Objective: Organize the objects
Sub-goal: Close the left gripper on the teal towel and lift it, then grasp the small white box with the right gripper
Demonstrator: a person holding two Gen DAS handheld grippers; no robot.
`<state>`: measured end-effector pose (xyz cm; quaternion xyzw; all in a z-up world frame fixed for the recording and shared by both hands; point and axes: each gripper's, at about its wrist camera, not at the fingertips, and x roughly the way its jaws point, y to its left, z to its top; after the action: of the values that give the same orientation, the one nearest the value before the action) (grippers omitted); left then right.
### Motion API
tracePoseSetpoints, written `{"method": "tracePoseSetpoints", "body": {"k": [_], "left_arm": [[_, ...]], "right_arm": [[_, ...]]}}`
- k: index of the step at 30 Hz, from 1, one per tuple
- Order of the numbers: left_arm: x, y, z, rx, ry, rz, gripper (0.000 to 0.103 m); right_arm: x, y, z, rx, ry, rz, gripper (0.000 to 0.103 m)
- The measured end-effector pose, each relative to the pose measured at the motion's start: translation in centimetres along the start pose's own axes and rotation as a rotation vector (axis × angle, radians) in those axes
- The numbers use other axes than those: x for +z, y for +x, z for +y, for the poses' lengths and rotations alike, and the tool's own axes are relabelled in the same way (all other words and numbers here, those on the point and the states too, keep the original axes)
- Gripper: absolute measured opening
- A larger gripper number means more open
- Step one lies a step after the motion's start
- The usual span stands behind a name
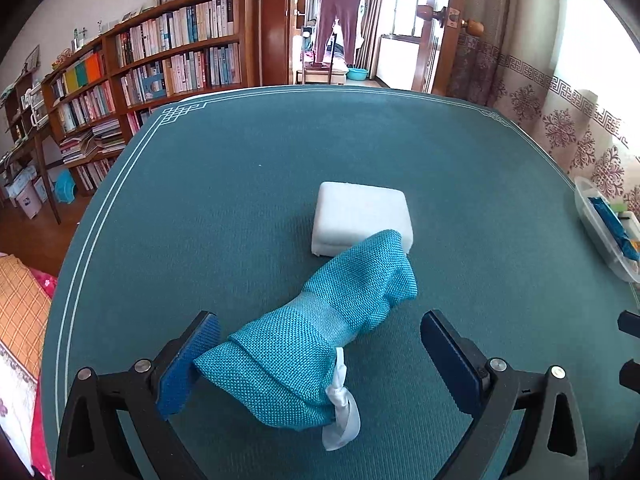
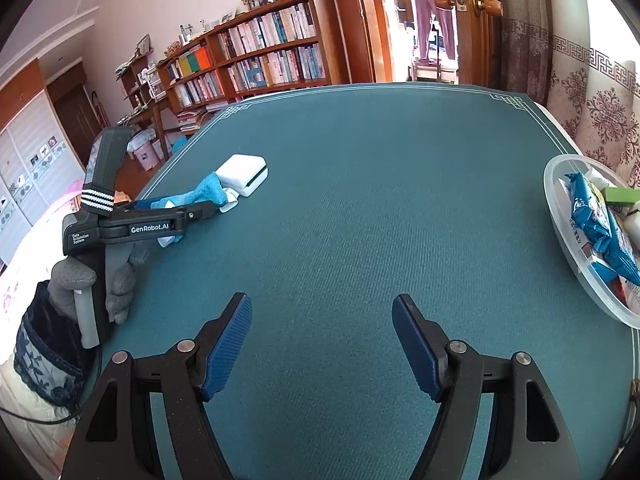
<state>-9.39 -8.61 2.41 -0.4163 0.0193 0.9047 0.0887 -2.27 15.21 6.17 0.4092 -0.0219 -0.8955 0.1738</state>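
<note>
The left gripper (image 1: 320, 364) stands open around the near end of a rolled teal cloth (image 1: 320, 332) lying on the green table (image 1: 240, 184); its left pad touches the cloth, the right pad is well clear. The right gripper (image 2: 322, 344) is open and empty above bare table.

Risks:
- The grip is off-centre. Closing here may pinch only one fold, and the roll could unroll.
- The white ribbon (image 1: 340, 408) may snag.
- The cloth's far end touches the white box (image 1: 360, 216), so dragging could shove it.

The clear tray (image 2: 560, 208) of snack packets (image 2: 600, 220) sits well apart at the right edge, with nothing between.
</note>
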Motion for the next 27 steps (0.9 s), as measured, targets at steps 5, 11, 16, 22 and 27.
{"method": "tracePoseSetpoints", "body": {"k": [5, 11, 16, 22, 27], "left_arm": [[-0.1, -0.2, -1.0, 0.046, 0.038, -0.026, 0.095], [-0.3, 0.2, -0.9, 0.077, 0.037, -0.021, 0.067], [-0.9, -0.9, -0.7, 0.086, 0.027, -0.041, 0.053], [-2.0, -2.3, 0.2, 0.076, -0.022, -0.046, 0.053], [-2.8, -3.1, 0.4, 0.083, -0.042, -0.059, 0.053]], "right_arm": [[-0.1, 0.6, 0.1, 0.007, 0.007, 0.015, 0.074], [0.3, 1.4, 0.8, 0.005, -0.015, 0.020, 0.074], [1.1, 2.7, 1.8, -0.003, -0.053, 0.022, 0.074], [2.8, 4.6, 3.2, -0.008, -0.104, 0.023, 0.074], [4.7, 6.3, 4.2, 0.002, -0.134, 0.017, 0.074]]}}
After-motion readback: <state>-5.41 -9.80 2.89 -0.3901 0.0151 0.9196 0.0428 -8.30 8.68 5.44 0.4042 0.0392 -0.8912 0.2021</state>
